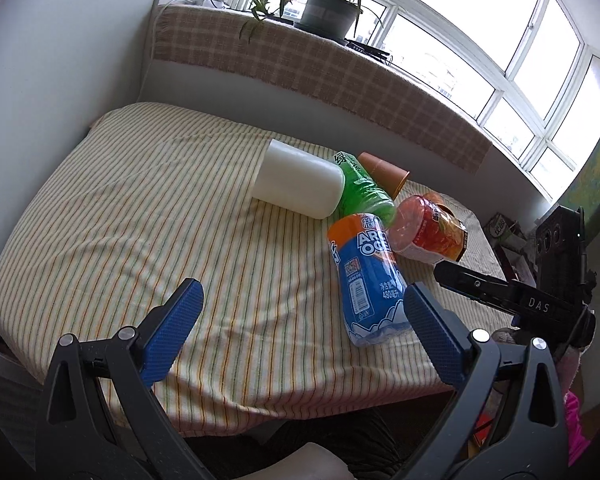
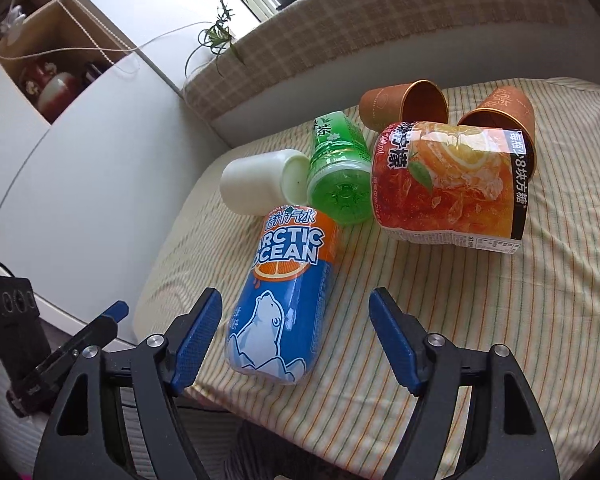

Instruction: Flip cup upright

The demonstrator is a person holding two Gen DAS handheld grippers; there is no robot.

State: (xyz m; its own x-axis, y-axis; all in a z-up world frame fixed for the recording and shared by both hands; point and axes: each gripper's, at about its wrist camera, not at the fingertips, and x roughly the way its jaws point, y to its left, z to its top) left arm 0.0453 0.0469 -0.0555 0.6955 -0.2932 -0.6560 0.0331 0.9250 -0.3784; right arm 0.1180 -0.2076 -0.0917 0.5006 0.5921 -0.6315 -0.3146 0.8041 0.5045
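Observation:
Several cups lie on their sides on a striped cloth. A blue Arctic Ocean cup (image 1: 370, 280) (image 2: 284, 292) lies nearest. Behind it lie a white cup (image 1: 296, 178) (image 2: 256, 186), a green cup (image 1: 362, 190) (image 2: 340, 168), a red-orange cup (image 1: 424, 228) (image 2: 448, 184) and two brown paper cups (image 2: 400, 106) (image 2: 504, 112), one of them seen in the left wrist view (image 1: 382, 172). My left gripper (image 1: 300, 336) is open, just short of the blue cup's left. My right gripper (image 2: 296, 336) is open, with the blue cup's base between its fingers, untouched.
The striped cloth (image 1: 140, 220) (image 2: 520, 300) covers a small table against a white wall (image 1: 60, 80). A checked ledge (image 1: 320, 76) with a potted plant (image 1: 332, 8) runs behind it under windows. The right gripper's body (image 1: 540, 280) shows at the right of the left view.

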